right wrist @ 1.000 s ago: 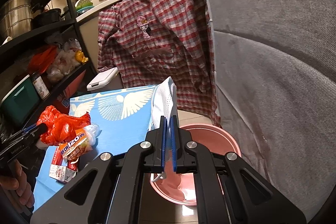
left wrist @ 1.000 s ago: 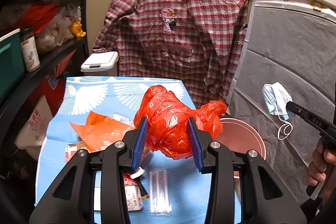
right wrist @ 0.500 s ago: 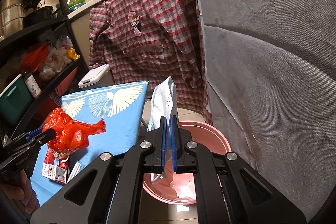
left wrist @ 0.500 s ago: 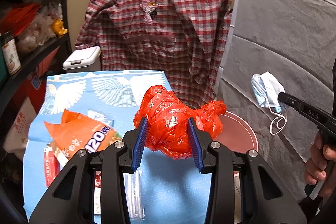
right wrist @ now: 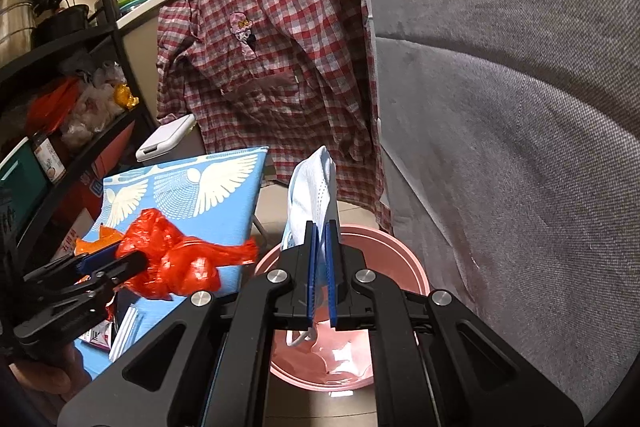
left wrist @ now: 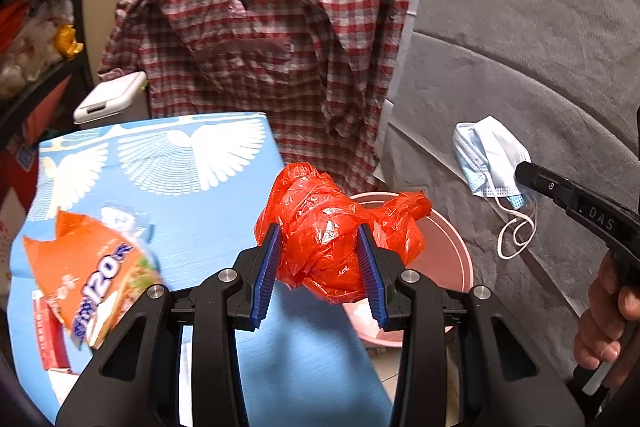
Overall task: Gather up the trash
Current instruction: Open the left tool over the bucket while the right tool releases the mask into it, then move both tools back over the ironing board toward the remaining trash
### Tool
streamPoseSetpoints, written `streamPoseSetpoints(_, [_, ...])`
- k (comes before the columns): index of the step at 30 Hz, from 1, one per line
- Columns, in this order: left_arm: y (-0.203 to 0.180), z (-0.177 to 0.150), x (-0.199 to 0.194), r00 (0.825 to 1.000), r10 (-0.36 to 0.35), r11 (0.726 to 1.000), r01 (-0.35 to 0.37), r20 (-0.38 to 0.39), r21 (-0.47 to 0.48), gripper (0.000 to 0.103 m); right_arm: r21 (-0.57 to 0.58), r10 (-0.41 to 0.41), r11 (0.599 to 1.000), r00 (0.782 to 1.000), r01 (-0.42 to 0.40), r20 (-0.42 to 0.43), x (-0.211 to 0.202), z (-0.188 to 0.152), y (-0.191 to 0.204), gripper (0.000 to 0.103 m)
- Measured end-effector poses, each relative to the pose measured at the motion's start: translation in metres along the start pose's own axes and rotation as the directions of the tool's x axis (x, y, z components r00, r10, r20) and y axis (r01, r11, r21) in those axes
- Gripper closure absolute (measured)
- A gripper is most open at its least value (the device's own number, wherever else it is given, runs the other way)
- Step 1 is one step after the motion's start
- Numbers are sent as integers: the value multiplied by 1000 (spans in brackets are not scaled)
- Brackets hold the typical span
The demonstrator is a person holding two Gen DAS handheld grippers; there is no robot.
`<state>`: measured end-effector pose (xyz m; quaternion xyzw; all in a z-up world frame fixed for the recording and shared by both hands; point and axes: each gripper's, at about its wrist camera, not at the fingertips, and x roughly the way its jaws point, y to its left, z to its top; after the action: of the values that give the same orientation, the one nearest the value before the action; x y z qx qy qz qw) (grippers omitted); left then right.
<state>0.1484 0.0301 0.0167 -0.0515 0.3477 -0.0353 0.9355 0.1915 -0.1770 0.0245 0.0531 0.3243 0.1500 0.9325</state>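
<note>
While both claws carried trash, the scene stood as follows.

Left claw (left wrist: 323, 263): its blue ribbed pads were clamped on a crumpled red plastic bag (left wrist: 340, 231), one pad on each side of the wad, the jaws part-way apart around it.
Red plastic bag: it hung in the air between the worktop's right edge and the pink basin (left wrist: 452, 247), its loose tail reaching over the basin's rim as the left wrist view showed it.
Right claw (right wrist: 321, 267): its pads were pressed almost together, pinching a light blue face mask (right wrist: 312, 187).
Face mask: it stood up above the pads, and its white ear loop (right wrist: 302, 337) dangled below them, over the open basin.
Right hand (left wrist: 604, 315): its fingers were wrapped around the black handle at the right edge of the left wrist view.
Pink basin: it stood on the tiled floor, just beside the worktop and close to the grey upholstered surface (right wrist: 520, 147); something pale lay in its bottom, too unclear to name.
Worktop (left wrist: 208, 227): it was covered by a blue cloth with white wing prints.
Orange snack packet (left wrist: 92, 275): it lay on the cloth to the left of the left claw, blurred, above a red and white carton (left wrist: 50, 339).
Plaid shirt (left wrist: 272, 39): it hung behind the worktop and basin, red and white checked.
White lidded bin (left wrist: 110, 99): it stood at the worktop's far left corner, beside the black shelf rack (right wrist: 80, 39).
</note>
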Motion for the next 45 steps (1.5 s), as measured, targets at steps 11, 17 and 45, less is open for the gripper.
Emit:
streamPoseSetpoints(11, [-25,1,33,999,-22,999,24,-47,40,65,5,-22,1000,999,22,-24,9,-1,-5,98])
streamPoseSetpoints(17, [-28,4,39,998,-30,999,32,-58,34,64,1,-27,1000,999,27,-31,12,-2,-5,96])
streamPoseSetpoints(45, [43,18,-36,998,1,999,2,63,-51,58,-52,-2,999,998,5,57,-7,-8,29,65])
